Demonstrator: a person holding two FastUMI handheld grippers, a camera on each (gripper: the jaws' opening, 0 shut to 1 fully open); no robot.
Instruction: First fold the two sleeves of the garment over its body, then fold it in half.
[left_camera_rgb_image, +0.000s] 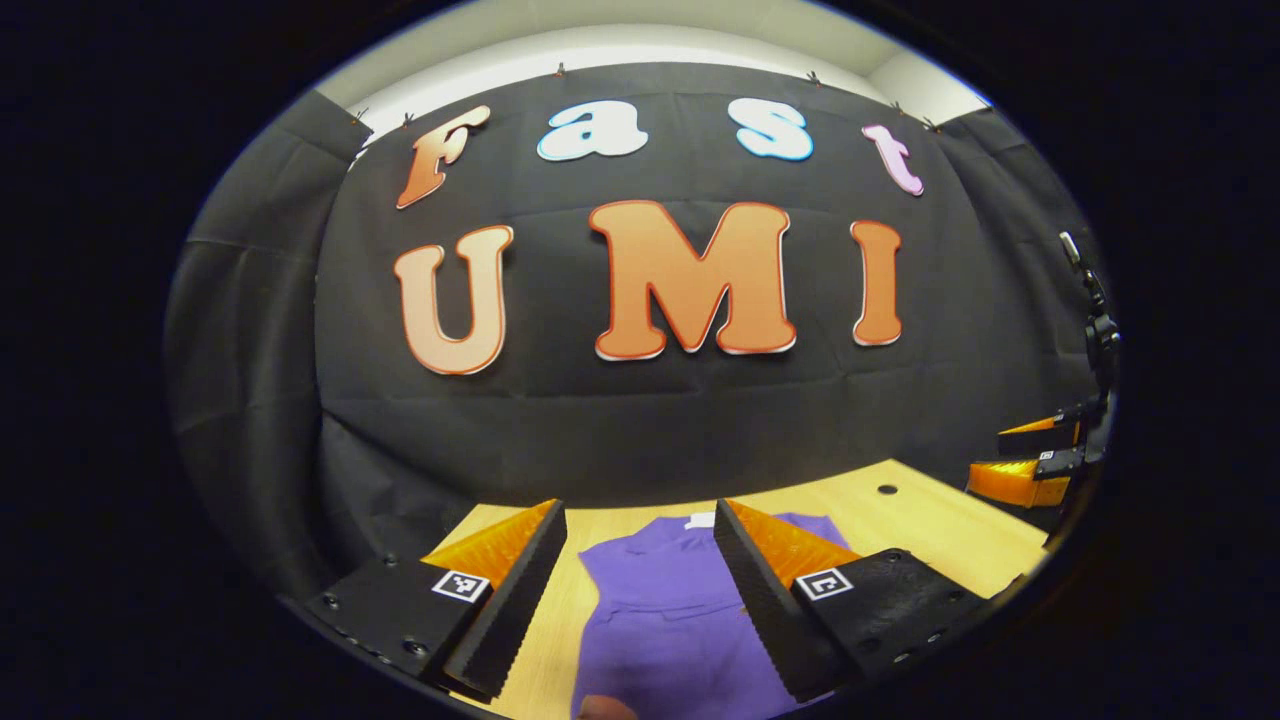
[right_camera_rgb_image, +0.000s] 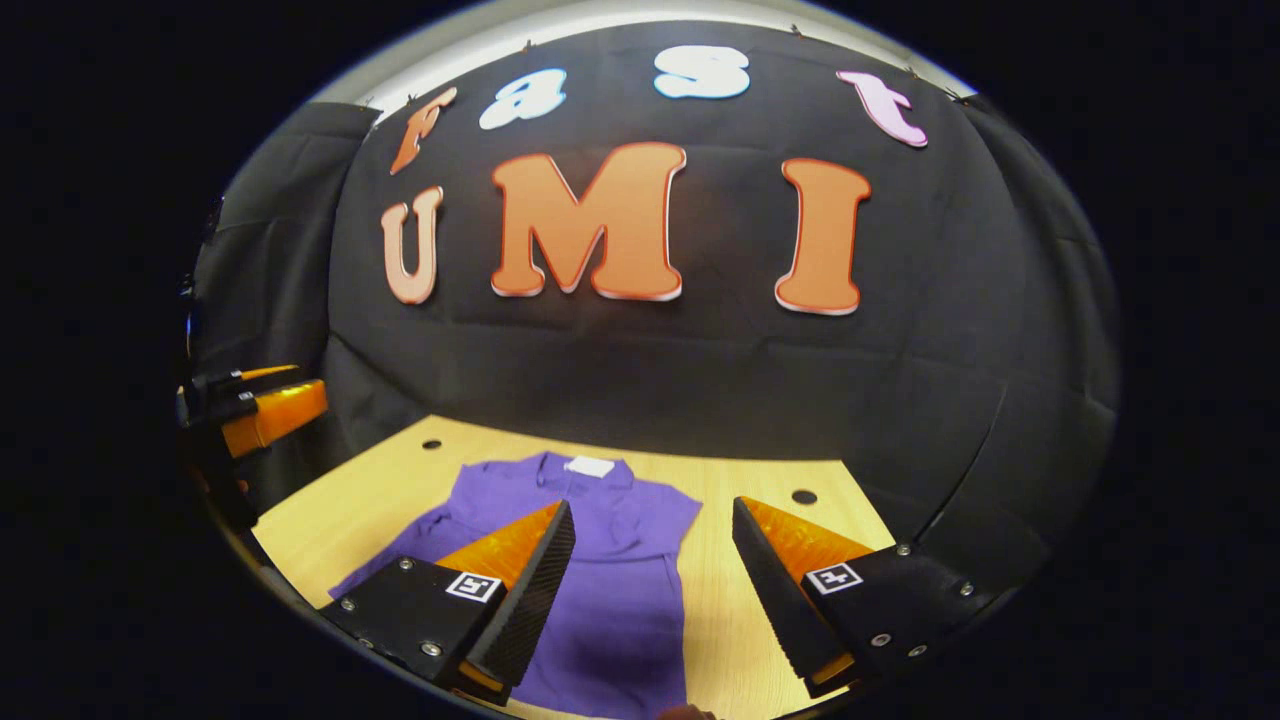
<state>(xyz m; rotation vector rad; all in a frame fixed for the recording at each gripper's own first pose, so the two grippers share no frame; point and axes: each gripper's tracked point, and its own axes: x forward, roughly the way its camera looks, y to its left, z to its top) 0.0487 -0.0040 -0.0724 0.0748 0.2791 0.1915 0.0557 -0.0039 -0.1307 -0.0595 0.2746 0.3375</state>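
A purple garment (right_camera_rgb_image: 600, 570) is seen spread flat on the wooden table (right_camera_rgb_image: 380, 490), low and centre in both views. The left gripper (left_camera_rgb_image: 640, 590) and the right gripper (right_camera_rgb_image: 650, 590) are held above it, jaws spread, nothing grasped.

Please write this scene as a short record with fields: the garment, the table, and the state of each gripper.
garment: purple shirt, lying flat, collar toward the far wall, white label at the collar
sleeves: spread out, not yet folded
surface: wooden table with small round holes
left gripper: open, above the shirt, holding nothing
right gripper: open, above the shirt, holding nothing
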